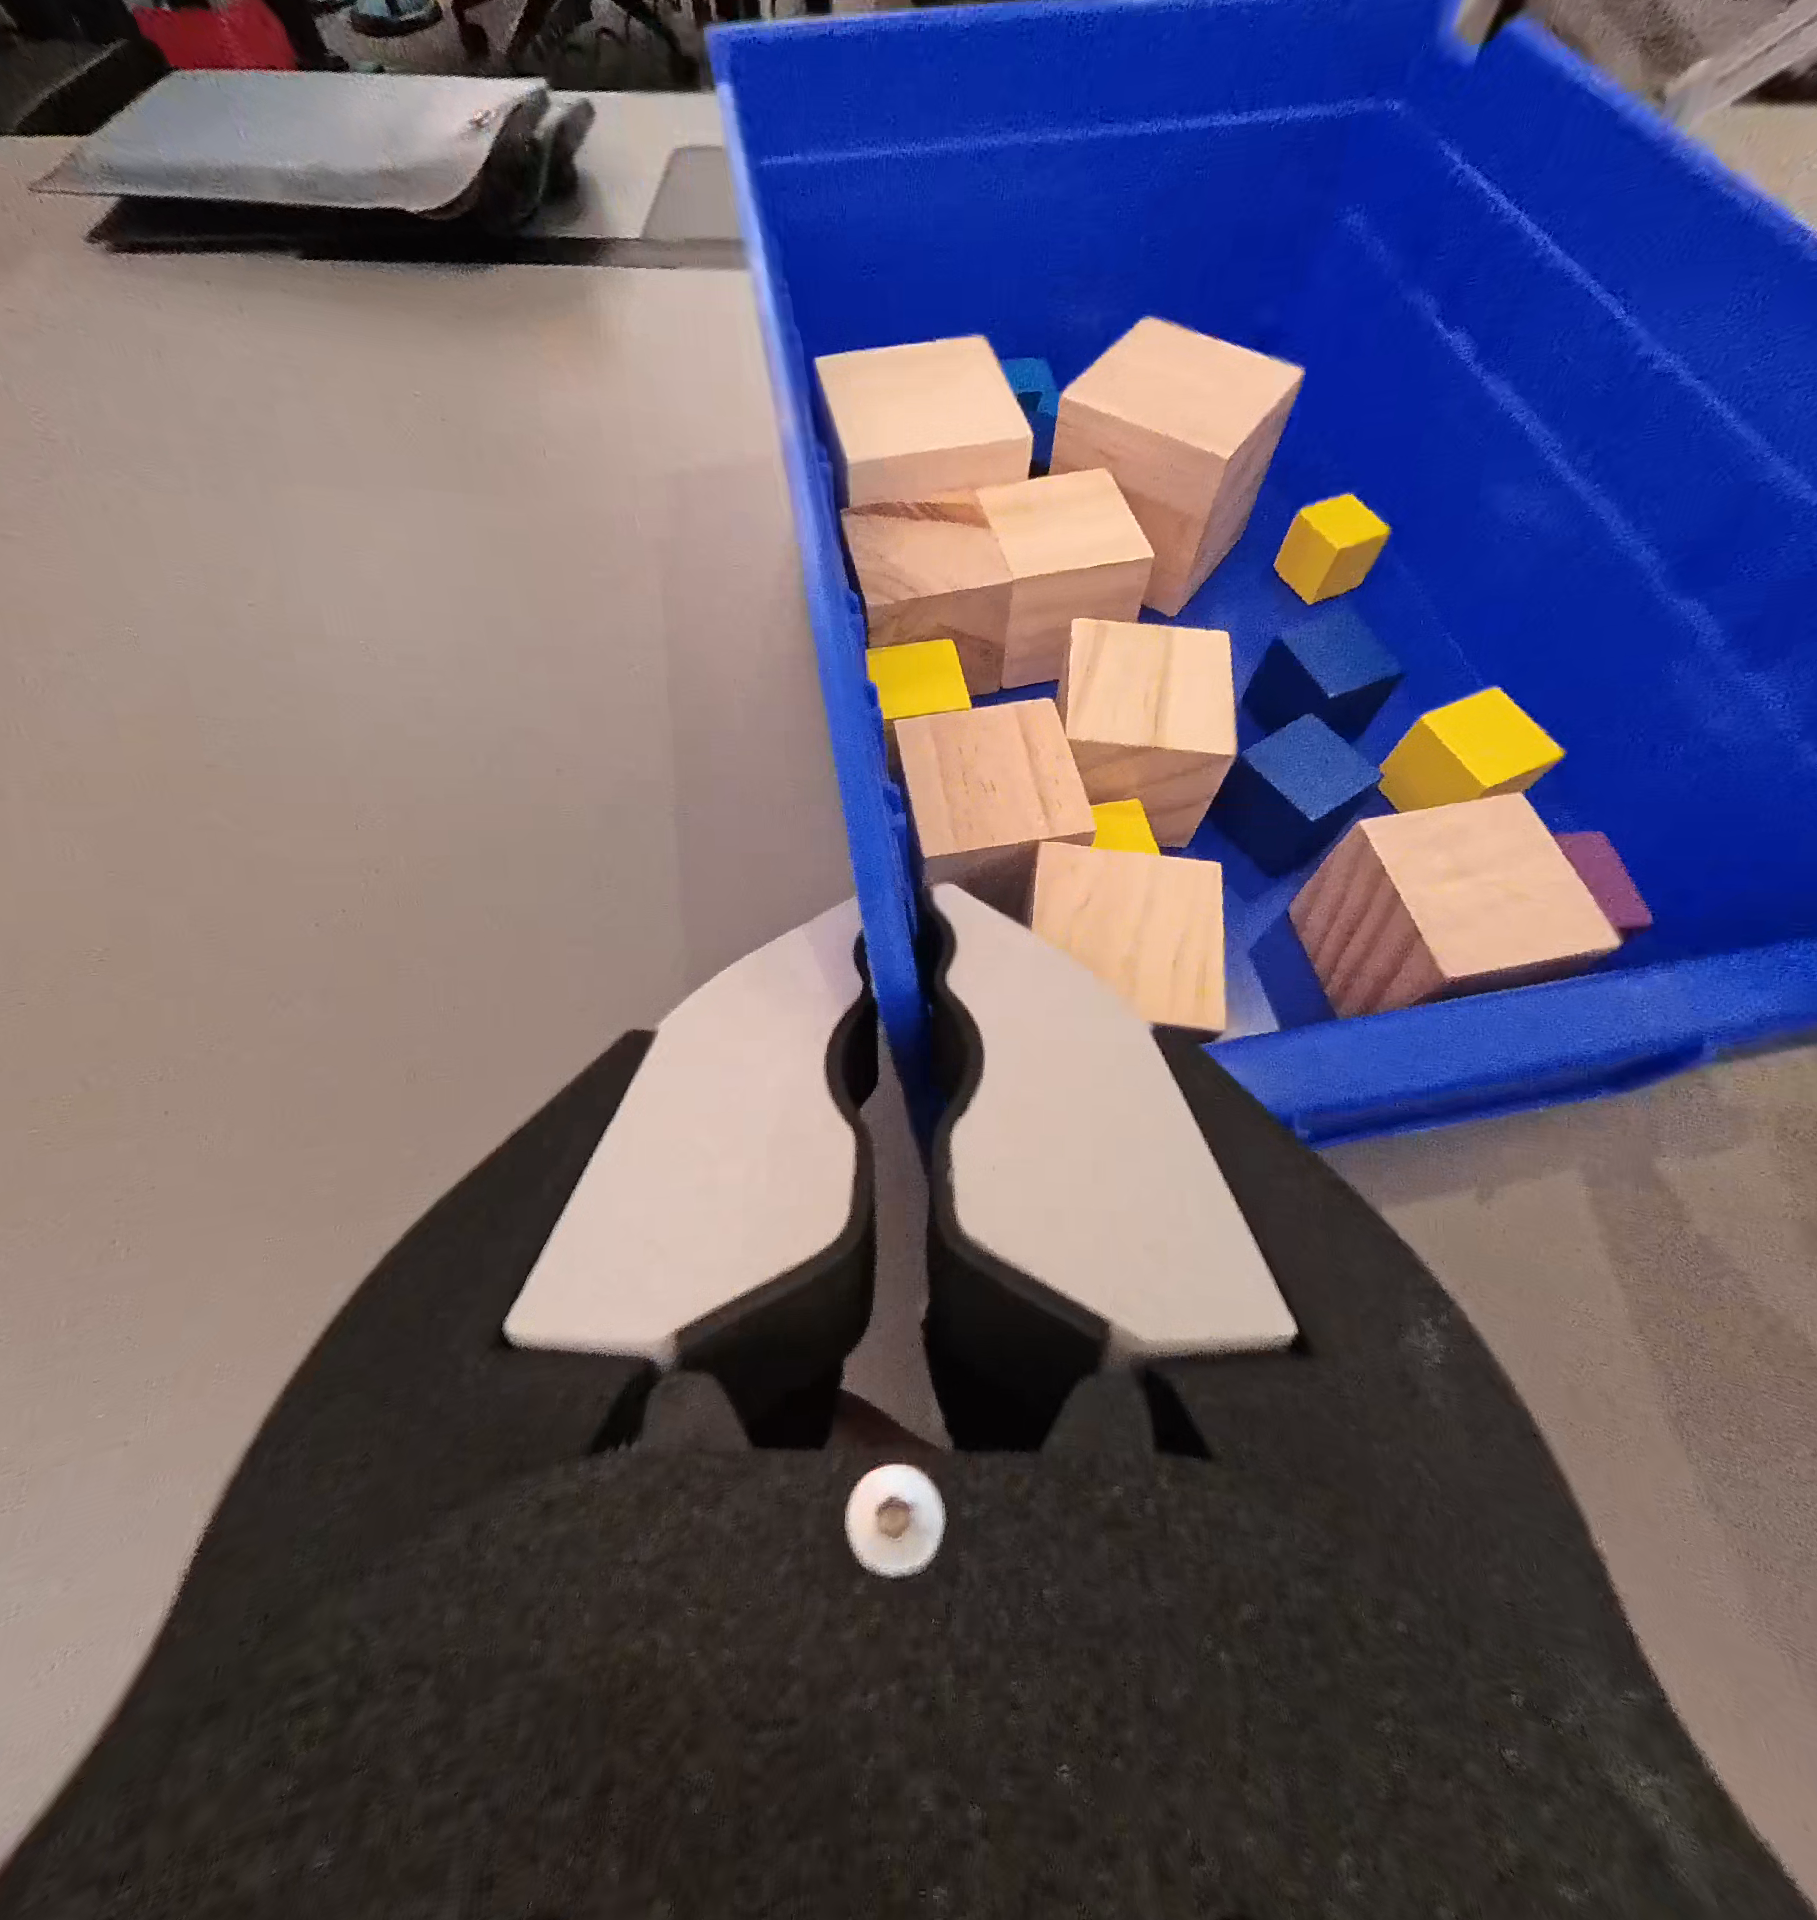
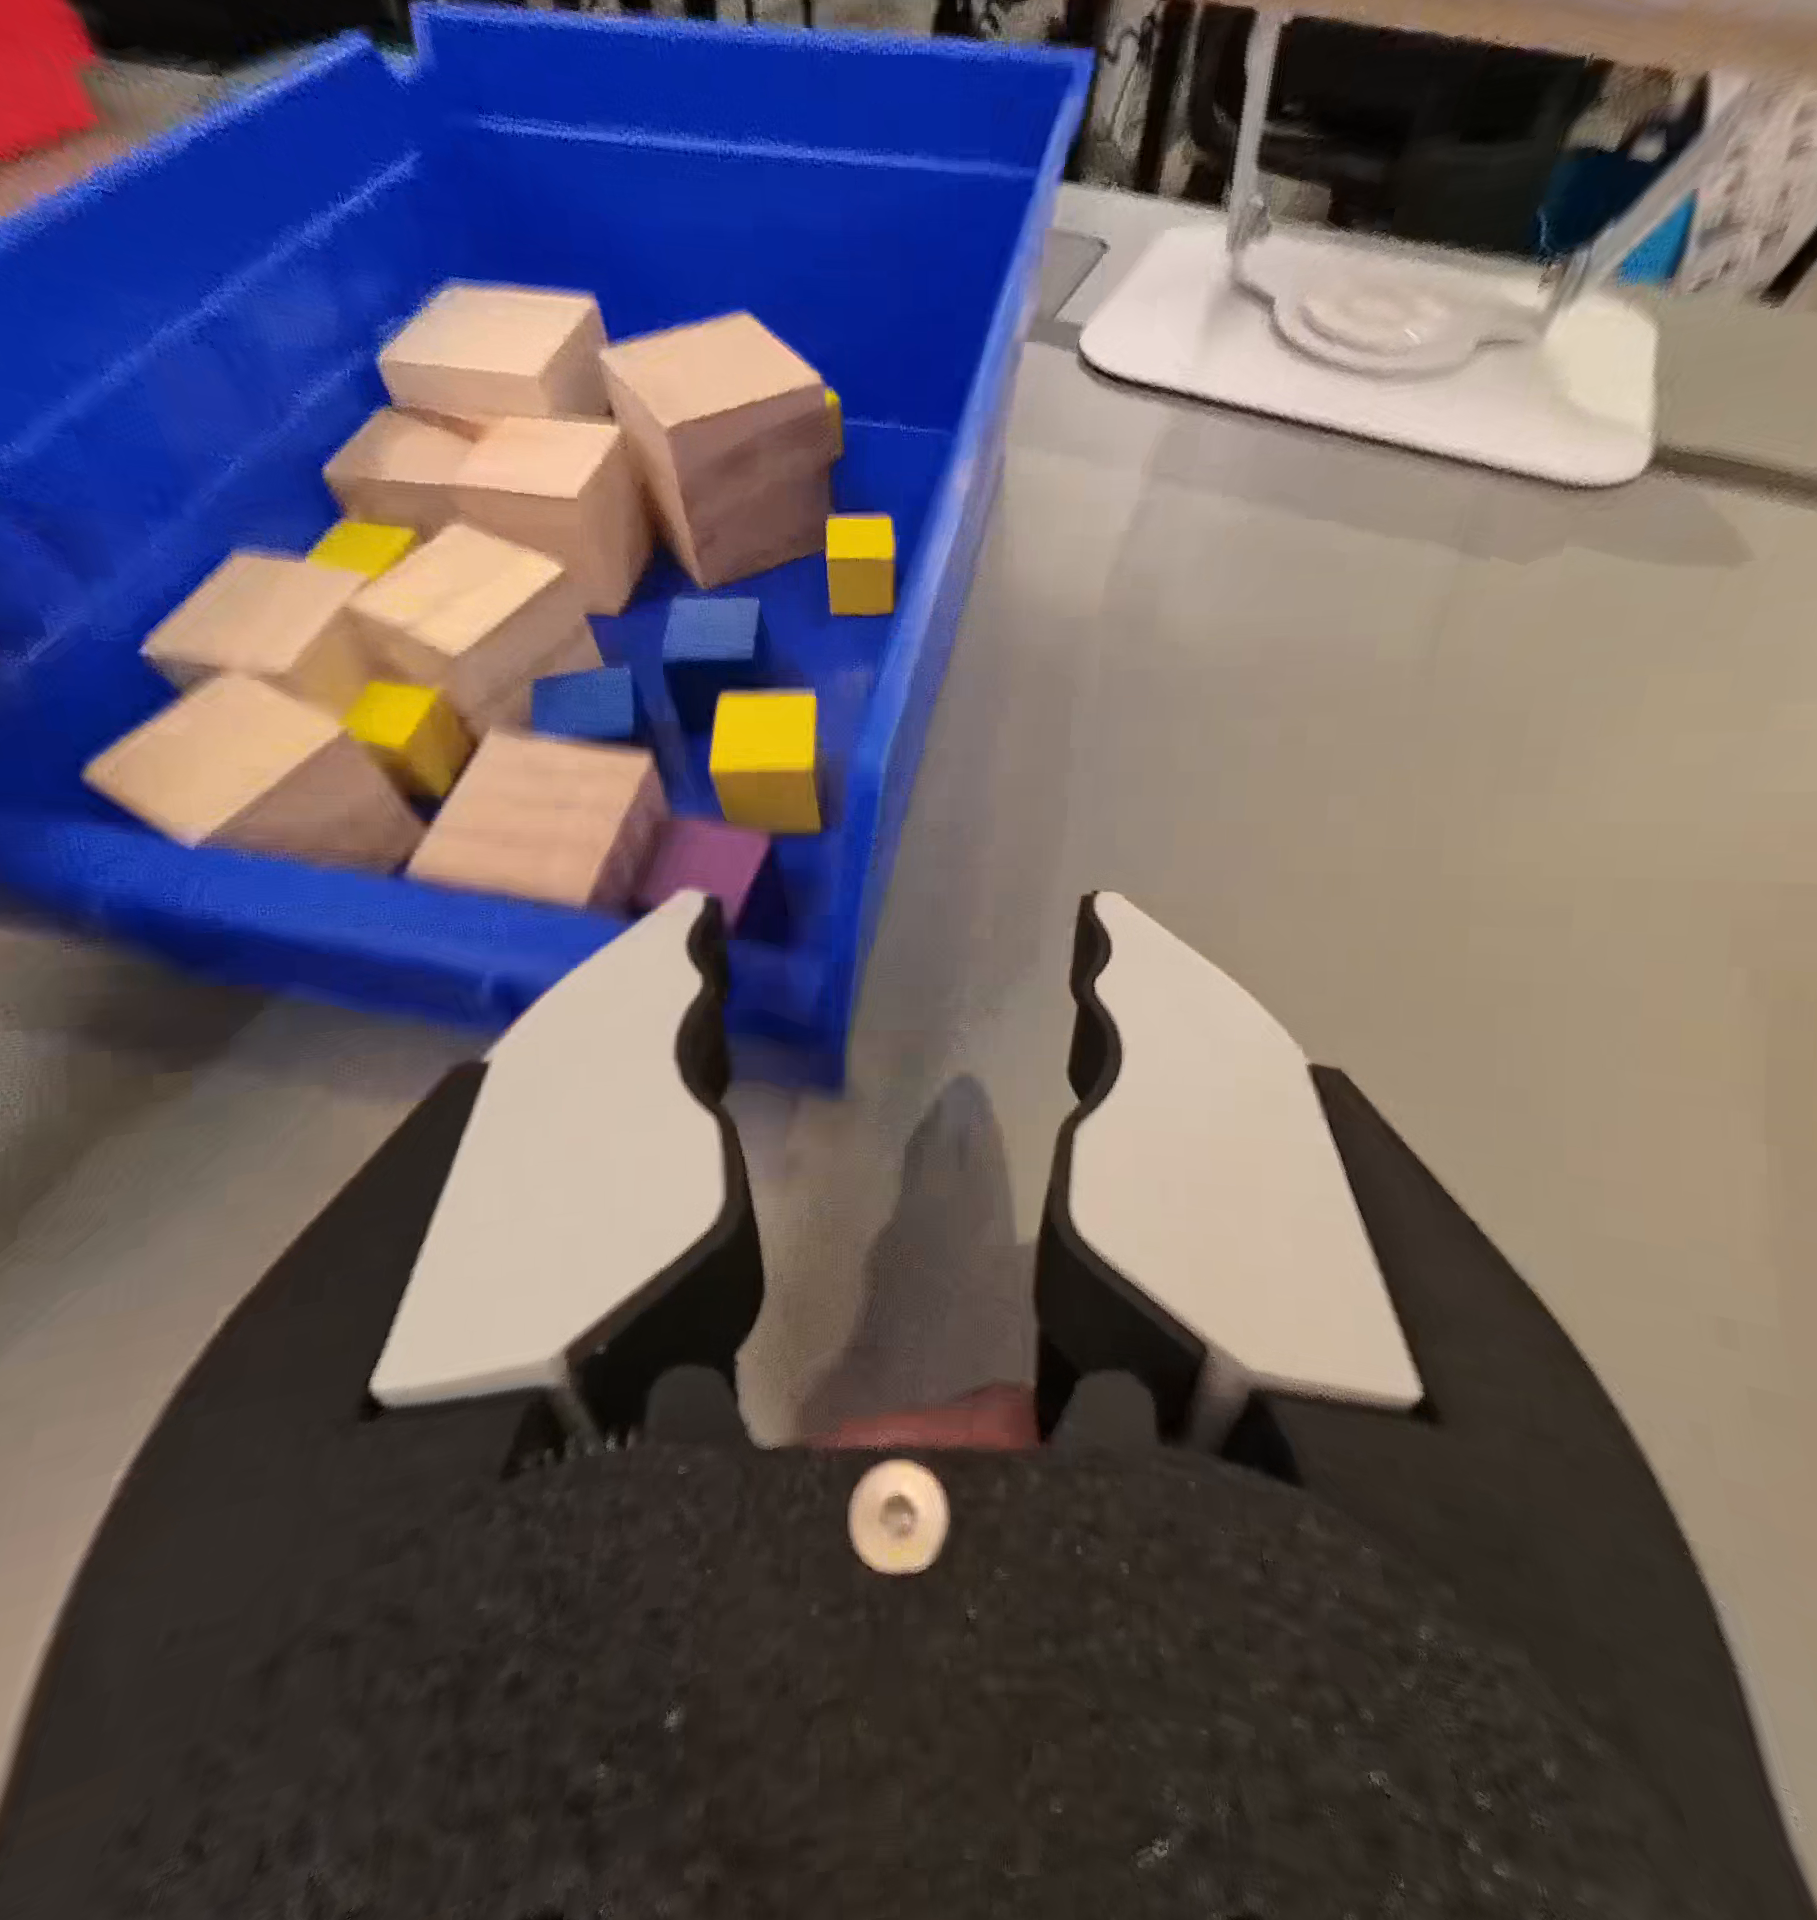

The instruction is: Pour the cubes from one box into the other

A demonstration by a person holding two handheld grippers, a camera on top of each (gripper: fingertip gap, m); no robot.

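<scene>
The fingers (image 1: 1049, 1101) of the left gripper (image 1: 896, 940) are closed on the left side wall of the blue box (image 1: 1403, 312), one finger outside the wall and one inside, at the near corner. The right gripper (image 2: 899, 914) has its fingers spread apart and holds nothing; it sits just off the box's near right corner, above the grey table (image 2: 1351, 779), with the left finger overlapping the corner in view and the right finger clear of it.

The box holds the whole visible load. Large wooden cubes (image 1: 1174, 457) are heaped toward the gripped wall, and smaller yellow cubes (image 1: 1330, 545), dark blue cubes (image 1: 1319, 670) and one purple cube (image 1: 1610, 883) lie scattered on the floor of the box beside them.

Progress assessment: no second box appears in either view, so it cannot be determined whether this box is the source or the receiver. If it is the source, pouring is not started: no cube lies on the table, and the box needs a second grip on its right side before lifting. If it is the receiver, the transfer appears complete.

Beyond the box lie a grey pouch (image 1: 301, 151) and a white mat (image 2: 1403, 384) carrying a clear container (image 2: 1371, 312).
</scene>
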